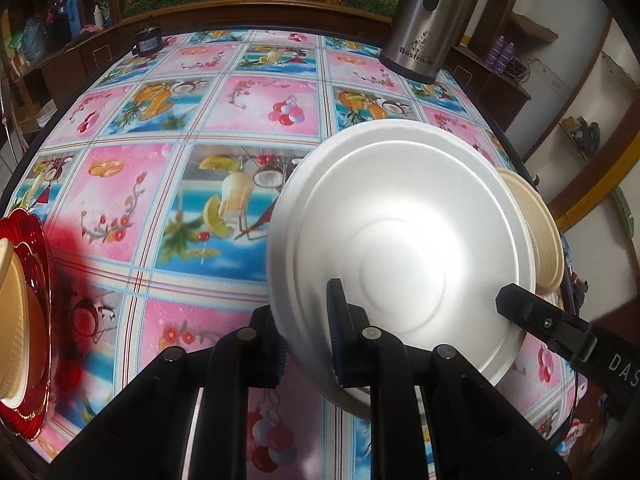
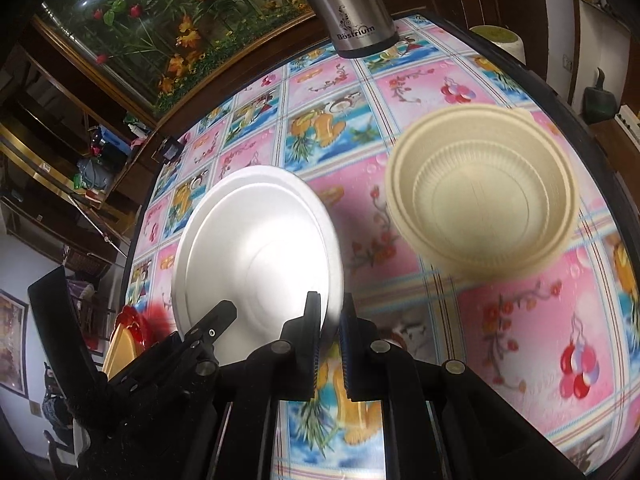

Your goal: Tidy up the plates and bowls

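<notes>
The white plate (image 1: 400,240) is round, foam-like and matte, with a raised rim ring and a faint circular well in its middle; bright light glares off the centre. It is lifted off the bench (image 1: 200,208) and tilted steeply, nearly on edge, its face turned toward the left wrist camera. In the right wrist view the same white plate (image 2: 256,256) shows as a narrow oval to the left of the jaws.

Both grippers grasp it. The left gripper (image 1: 308,344) comes in from below, its jaws clenched on the lower rim, one blue-padded finger in front of the plate's face and the other behind the edge. The right gripper (image 2: 330,344) pinches the plate's opposite edge, jaws closed onto the thin rim; from the left wrist view its black finger tip touches the plate's right margin.

A cream bowl (image 2: 480,196) with a ribbed wall and stepped rim appears above the pink-and-blue fruit-patterned cloth, blurred, just right of the plate; I cannot tell if it rests on the bench. In the left view only the cream bowl's (image 1: 540,232) edge peeks from behind the plate.

At the bench's left edge lies a red plate (image 1: 36,360) with a fluted border, carrying a tan bowl (image 1: 12,320). A steel flask (image 1: 424,20) stands at the far side.
</notes>
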